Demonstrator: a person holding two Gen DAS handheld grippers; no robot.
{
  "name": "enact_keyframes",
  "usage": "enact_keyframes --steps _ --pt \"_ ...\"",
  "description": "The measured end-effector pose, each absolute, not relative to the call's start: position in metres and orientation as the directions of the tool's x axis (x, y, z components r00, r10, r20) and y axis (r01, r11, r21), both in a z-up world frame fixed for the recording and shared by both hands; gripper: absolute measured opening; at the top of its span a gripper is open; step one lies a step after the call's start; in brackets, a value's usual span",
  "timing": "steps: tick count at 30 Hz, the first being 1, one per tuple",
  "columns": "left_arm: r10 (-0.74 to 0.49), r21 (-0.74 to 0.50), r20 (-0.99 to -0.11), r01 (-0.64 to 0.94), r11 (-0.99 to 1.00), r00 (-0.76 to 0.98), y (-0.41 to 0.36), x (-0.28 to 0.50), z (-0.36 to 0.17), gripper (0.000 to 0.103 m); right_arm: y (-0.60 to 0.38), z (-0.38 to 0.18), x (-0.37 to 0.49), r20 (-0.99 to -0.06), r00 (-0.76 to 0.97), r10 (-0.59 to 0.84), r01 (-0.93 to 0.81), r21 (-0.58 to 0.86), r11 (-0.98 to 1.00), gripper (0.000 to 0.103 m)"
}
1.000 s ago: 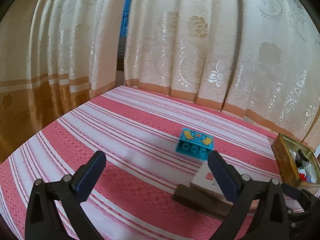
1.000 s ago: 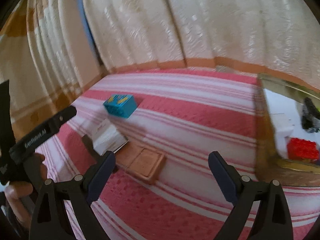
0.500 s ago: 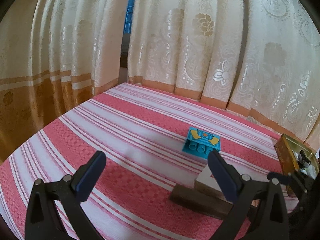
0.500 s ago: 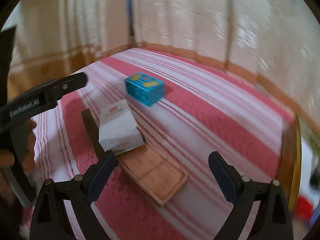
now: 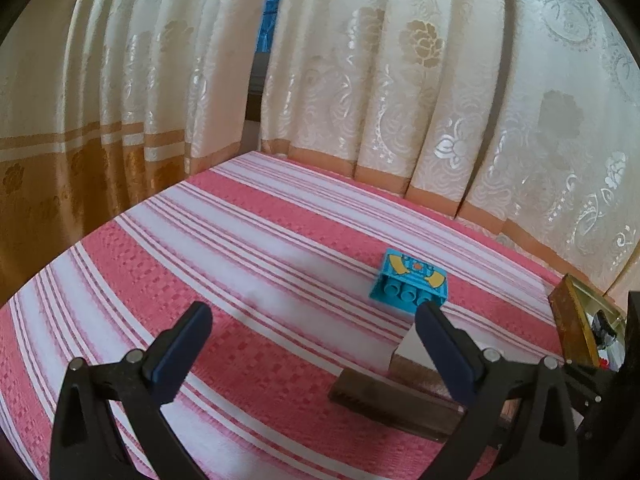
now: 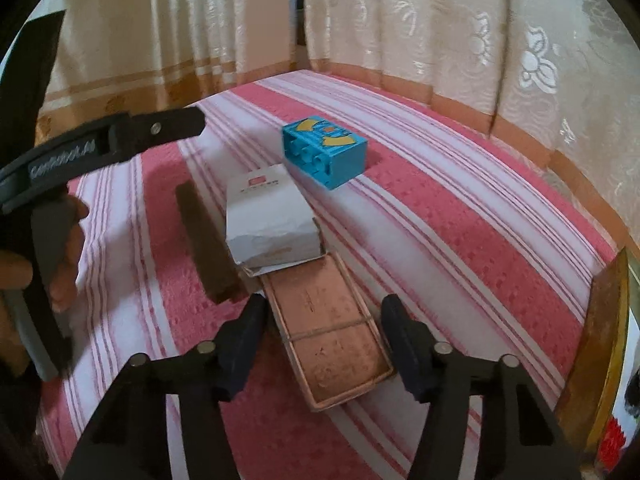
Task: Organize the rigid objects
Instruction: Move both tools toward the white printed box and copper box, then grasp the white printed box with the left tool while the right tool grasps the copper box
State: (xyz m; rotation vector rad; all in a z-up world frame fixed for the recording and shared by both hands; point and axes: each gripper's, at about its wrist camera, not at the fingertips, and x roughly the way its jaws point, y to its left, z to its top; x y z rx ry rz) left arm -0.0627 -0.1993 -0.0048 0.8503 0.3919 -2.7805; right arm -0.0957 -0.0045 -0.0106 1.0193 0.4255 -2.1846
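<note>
A flat brown case [image 6: 336,344] lies on the striped cloth with a white carton [image 6: 268,216] resting on its far end. My right gripper [image 6: 324,312] straddles the case's middle. Its jaws are closing, with a pad just off each long edge and a sliver of cloth showing on both sides. A blue toy brick [image 6: 326,156] lies on its side beyond the carton, and a dark brown bar [image 6: 204,240] lies left of the case. My left gripper [image 5: 312,320] hangs open over bare cloth, with the blue brick [image 5: 408,284] just past its right fingertip.
A gold tin tray [image 6: 604,344] stands at the right edge with a red brick [image 6: 612,444] and a black item inside. A hand [image 6: 60,264] holds the left gripper's handle at the far left. Cream and gold curtains [image 5: 360,100] close off the back of the red-striped cloth [image 5: 240,248].
My right gripper rolled and slid over the brown case, and its jaws went from wide apart to narrow around it. The left gripper stayed almost still and wide.
</note>
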Motion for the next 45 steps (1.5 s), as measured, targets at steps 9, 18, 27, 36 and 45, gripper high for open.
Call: enact_keyframes --steps 9,18,27,36,45 --pt "0.031 -0.137 -0.54 0.052 -0.989 -0.841 -0.166 -0.065 0.002 0.103 -0.008 -0.009 -0.094 -0.765 -0.497 -0.409 0.646 -0.012 -0.763 0.052" --pt "0.199 -0.127 -0.621 -0.154 -0.98 -0.758 -0.127 -0.083 -0.007 0.103 0.051 -0.005 -0.084 -0.733 -0.569 -0.373 0.466 0.086 -0.881 0.051" --pt "0.123 -0.071 -0.727 -0.103 -0.992 -0.676 -0.097 -0.116 -0.021 0.088 0.071 -0.002 -0.084 -0.711 -0.592 -0.379 0.412 0.138 -0.901 0.051" --pt "0.109 -0.104 -0.769 -0.045 -0.994 -0.63 -0.101 -0.122 -0.031 0.082 0.072 -0.004 -0.088 -0.718 -0.577 -0.391 0.413 0.156 -0.897 0.051" --pt "0.032 -0.063 -0.688 0.015 -0.998 -0.725 -0.102 -0.105 -0.018 0.081 0.076 0.003 -0.084 -0.676 -0.62 -0.397 0.401 0.161 -0.902 0.049"
